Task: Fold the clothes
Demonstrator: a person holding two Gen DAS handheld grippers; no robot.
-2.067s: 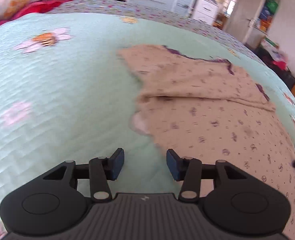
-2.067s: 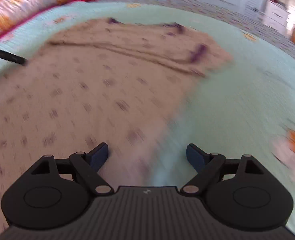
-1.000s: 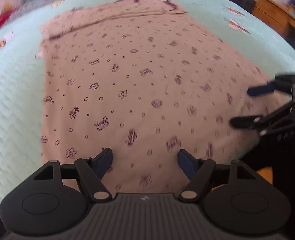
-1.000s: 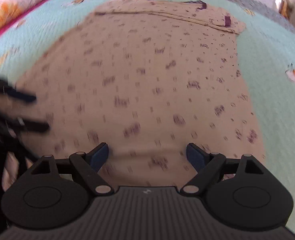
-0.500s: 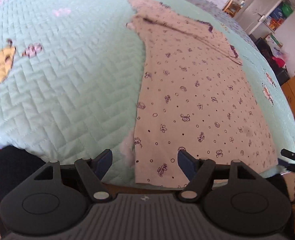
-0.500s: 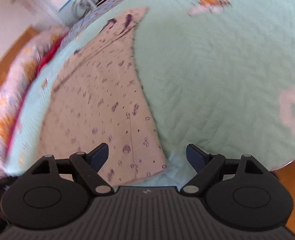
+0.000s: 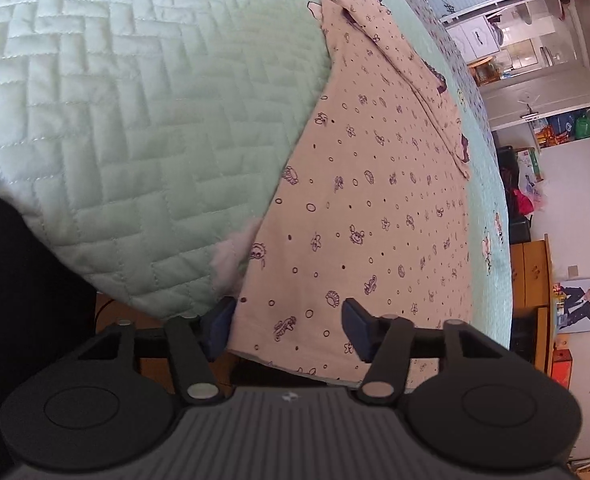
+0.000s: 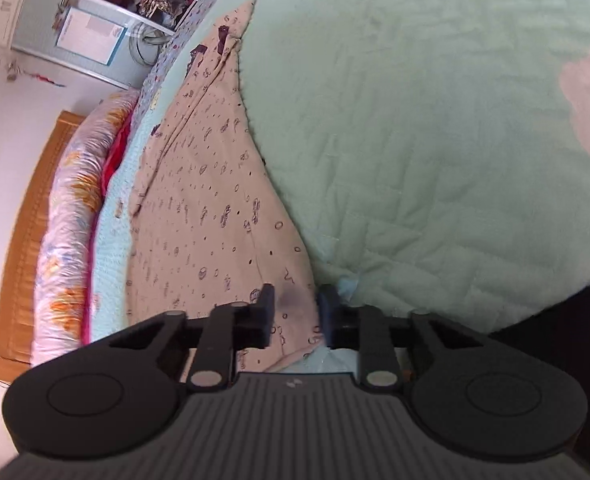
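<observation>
Your left gripper (image 7: 287,326) had its jaws wide apart, straddling the near left corner of the garment (image 7: 375,200) at its hem, nothing pinched. Your right gripper (image 8: 295,312) had jaws nearly together with the garment's near right corner between them; looked clamped on the cloth, though contact was hard to confirm. The beige printed garment lay spread flat on the green quilt (image 7: 135,100), far end already turned over, hem at the bed's edge. Both corners lined up, presumably so you could lift the hem evenly and carry it toward the far end.
</observation>
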